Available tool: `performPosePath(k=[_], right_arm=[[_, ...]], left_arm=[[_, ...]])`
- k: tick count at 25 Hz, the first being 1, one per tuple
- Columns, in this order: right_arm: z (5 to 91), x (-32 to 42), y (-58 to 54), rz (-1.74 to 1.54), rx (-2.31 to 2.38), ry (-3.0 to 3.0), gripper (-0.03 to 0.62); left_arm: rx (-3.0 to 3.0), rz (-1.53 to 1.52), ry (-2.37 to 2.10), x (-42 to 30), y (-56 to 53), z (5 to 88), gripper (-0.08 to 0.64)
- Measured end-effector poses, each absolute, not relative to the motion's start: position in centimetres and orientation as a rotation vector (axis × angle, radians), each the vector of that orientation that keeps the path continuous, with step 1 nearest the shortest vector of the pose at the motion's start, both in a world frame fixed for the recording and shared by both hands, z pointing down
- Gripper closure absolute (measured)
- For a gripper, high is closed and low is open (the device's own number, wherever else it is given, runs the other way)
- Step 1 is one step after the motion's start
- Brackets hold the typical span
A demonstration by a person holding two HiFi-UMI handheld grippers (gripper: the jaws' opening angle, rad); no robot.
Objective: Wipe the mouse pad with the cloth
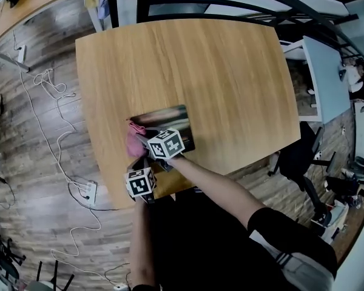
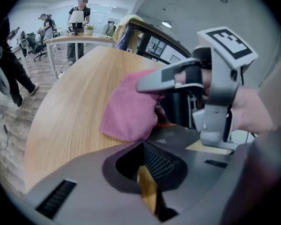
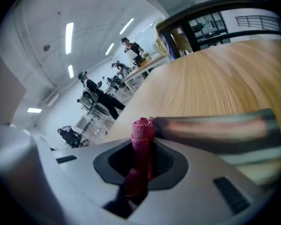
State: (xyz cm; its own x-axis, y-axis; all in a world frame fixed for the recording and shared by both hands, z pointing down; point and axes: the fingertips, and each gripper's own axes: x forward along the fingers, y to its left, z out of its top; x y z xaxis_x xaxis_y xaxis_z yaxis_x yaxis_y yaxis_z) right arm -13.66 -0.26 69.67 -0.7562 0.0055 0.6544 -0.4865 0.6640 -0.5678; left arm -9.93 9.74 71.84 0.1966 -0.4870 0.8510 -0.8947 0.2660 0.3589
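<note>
So the right claw (image 3: 138, 172) is clenching the pink cloth (image 3: 143, 135). You can see a bunched fold of it sitting pinched right between the jaws in the right gripper view. In the head view the cloth is lying at the left end of the mouse pad (image 1: 167, 119), partly on the pad and partly hanging over onto the wooden worktop (image 1: 188, 65). The right claw is pressing down on it from the pad side.

The mouse pad itself is sitting near the front edge of the worktop, a bit left of center. It's a dark rectangle and it's looking kind of shiny.

The left claw (image 2: 149, 191) isn't holding anything. Its jaws are sitting pulled nearly together, with only a thin sliver of wood showing through between them. It's hanging just in front of the pad's near left corner, close to the worktop edge, and pointing at the cloth and the other claw.

Other stuff: white cables (image 1: 48, 132) and a power strip (image 1: 88, 191) are lying on the wood floor to the left. A few people are standing around another desk in the background of both gripper views.
</note>
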Motion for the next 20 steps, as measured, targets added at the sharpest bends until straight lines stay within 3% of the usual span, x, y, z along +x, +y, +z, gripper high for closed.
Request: performPosePath(k=[20], right_arm=[[71.9,-10.7,-1.6,0.67,0.373,-2.176,0.522]], left_arm=[[1.376,0.473,-1.422,-10.1,10.2,72.1,0.537]])
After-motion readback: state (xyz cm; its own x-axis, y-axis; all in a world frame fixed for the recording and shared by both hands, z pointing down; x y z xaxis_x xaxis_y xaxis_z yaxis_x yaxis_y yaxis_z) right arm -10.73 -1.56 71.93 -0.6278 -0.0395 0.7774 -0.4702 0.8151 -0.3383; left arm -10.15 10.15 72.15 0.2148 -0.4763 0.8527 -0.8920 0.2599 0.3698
